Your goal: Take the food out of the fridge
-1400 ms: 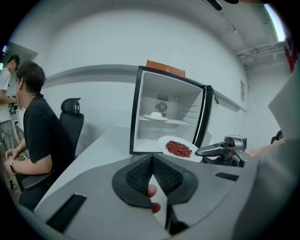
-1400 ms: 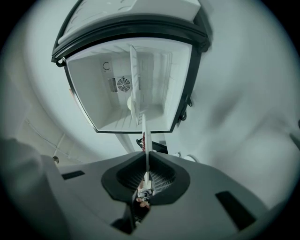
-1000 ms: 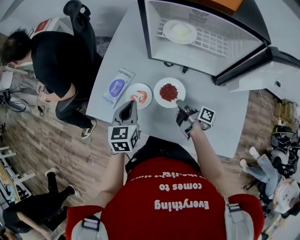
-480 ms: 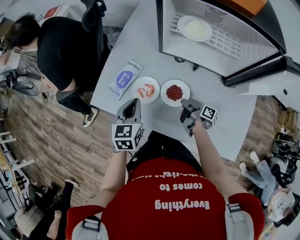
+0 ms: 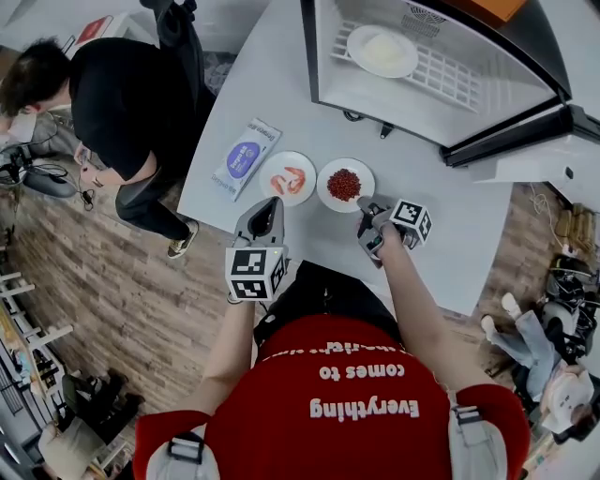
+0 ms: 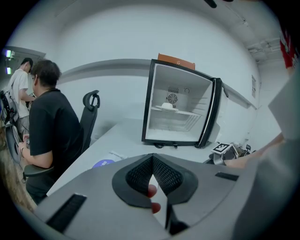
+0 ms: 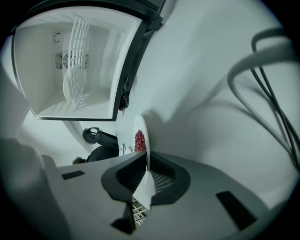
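Note:
The small fridge (image 5: 422, 66) stands open at the back of the white table (image 5: 281, 84). On its wire shelf lies a plate of white food (image 5: 382, 50), which also shows as the plate of white food (image 6: 167, 106). Two plates are out on the table: a shrimp plate (image 5: 288, 178) and a plate of red beans (image 5: 345, 185). My right gripper (image 5: 364, 204) is shut on the near rim of the bean plate (image 7: 136, 136), which lies low by the tabletop. My left gripper (image 5: 266, 208) hovers in front of the shrimp plate, shut and holding nothing.
A blue and white packet (image 5: 242, 159) lies left of the shrimp plate. A person in black (image 5: 122, 103) sits by the table's left edge, next to an office chair (image 5: 173, 28). The fridge door (image 5: 525, 131) swings out to the right.
My right gripper has sunk toward the table with the bean plate, settling it beside the shrimp plate. The left gripper has stayed put.

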Tool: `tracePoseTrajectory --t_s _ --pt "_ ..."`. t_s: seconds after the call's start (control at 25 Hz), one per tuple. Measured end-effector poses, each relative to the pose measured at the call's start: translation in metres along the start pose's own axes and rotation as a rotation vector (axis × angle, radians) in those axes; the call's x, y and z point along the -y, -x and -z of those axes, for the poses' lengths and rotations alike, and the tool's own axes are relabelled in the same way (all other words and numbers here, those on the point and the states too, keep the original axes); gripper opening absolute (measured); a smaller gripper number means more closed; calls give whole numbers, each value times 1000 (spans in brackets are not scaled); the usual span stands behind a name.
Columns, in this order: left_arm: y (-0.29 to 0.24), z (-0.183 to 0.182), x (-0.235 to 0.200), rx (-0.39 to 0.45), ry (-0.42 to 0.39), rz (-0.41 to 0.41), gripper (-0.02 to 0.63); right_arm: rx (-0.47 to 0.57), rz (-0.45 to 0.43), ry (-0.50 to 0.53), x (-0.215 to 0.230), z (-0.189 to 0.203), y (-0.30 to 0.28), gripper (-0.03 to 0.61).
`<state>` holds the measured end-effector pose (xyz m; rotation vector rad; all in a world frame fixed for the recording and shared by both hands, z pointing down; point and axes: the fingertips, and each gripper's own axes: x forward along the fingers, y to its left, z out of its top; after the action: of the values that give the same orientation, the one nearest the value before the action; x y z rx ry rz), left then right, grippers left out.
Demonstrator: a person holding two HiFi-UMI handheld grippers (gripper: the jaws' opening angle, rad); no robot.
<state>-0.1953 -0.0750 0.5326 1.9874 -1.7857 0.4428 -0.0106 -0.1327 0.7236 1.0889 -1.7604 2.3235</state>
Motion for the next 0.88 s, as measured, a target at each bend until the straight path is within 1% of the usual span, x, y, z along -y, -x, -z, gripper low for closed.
tracePoseTrajectory --t_s 0.08,0.16,0.24,0.36,0.48,0.6,0.76,0.88 --pt "-4 -2 2 2 -1 8 6 -1 40 8 0 -1 -2 28" --pt "-6 -6 4 12 -3 18 6 -4 102 27 3 0 -3 28" --pt "-9 -11 8 23 -6 28 6 -12 188 51 8 0 -3 31" --pt "-13 -19 11 43 -13 40 6 -33 332 109 16 4 -4 57" --pt "-16 -24 14 59 -12 49 6 -42 441 174 17 6 -4 81" --pt "-18 -27 15 72 11 61 6 -59 552 232 17 9 -5 111" --pt "-22 -27 17 77 31 77 6 -107 641 260 17 12 -8 140" --pt "-23 -30 19 85 31 89 6 -171 719 295 23 15 -3 140"
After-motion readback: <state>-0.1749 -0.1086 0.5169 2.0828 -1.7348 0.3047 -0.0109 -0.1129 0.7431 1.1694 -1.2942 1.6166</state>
